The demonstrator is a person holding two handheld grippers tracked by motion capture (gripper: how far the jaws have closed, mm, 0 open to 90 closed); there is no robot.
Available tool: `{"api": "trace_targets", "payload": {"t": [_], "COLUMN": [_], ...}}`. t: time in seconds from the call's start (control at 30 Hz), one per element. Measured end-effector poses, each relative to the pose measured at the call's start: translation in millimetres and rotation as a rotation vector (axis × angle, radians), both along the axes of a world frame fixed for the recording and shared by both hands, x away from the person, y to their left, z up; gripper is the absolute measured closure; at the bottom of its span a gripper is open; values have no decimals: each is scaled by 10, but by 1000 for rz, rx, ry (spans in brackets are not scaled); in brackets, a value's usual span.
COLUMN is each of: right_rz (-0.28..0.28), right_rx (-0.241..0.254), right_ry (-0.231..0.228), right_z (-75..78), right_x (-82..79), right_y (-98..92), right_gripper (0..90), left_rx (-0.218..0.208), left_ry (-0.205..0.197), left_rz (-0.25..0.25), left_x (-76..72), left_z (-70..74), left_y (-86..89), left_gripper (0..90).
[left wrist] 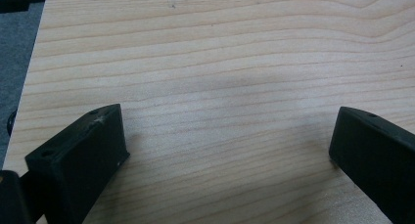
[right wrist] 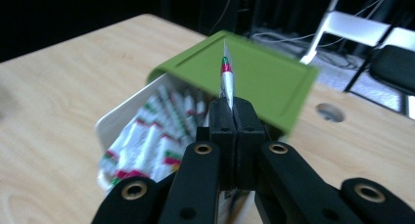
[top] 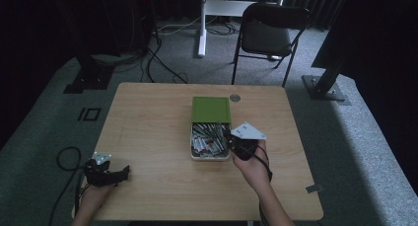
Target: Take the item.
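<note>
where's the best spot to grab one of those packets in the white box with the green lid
Grip a packet by its thin upper end, coming down from above through the box's open half. They lie flat and crowded, so only edges fit between jaws, as with the packet the right gripper holds edge-on.

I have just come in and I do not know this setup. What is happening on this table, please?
A person works at a wooden table with a gripper in each hand. The right gripper has its jaws shut on one thin sachet, held edge-on above a white box full of similar sachets, with its green lid at the far end. The left gripper rests open over bare wood near the table's front left corner.
</note>
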State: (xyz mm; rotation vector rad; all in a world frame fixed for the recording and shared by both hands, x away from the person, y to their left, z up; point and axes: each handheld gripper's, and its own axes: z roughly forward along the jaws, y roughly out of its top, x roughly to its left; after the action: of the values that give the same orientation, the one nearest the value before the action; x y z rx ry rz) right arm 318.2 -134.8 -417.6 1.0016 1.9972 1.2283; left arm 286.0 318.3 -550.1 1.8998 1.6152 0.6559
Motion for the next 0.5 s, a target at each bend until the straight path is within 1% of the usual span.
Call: {"api": "trace_targets", "payload": {"t": [0.1,0.17,0.23,0.27,0.33,0.37,0.4,0.5], "right_rz": [-38,-63,-91,-106,-129,-129,-151,-181], "right_rx": [10,2,5,-5,-4,-4,-6,-9], "right_ry": [-16,-26,-24,-26,-23,-23,-13,1], "right_z": [80,112,125,125,114,114,88,27], "right_x": [41,80,121,143,189,189,235,300], "right_y": [-114,-188,-261,-296,-363,-363,-422,-501], "right_gripper": [897,897,897,897,897,897,897,897], "left_rx": [0,0,0,0,0,0,1,2], "left_ry": [-1,-1,-1,-1,-1,-1,-3,-1], "left_rz": [0,0,0,0,0,0,0,-1], "left_x": [0,0,0,0,0,0,1,1], "left_z": [-1,-1,-1,-1,-1,-1,-2,0], "left_y": [0,0,0,0,0,0,0,1], "left_gripper": [13,13,13,13,13,13,13,13]}}
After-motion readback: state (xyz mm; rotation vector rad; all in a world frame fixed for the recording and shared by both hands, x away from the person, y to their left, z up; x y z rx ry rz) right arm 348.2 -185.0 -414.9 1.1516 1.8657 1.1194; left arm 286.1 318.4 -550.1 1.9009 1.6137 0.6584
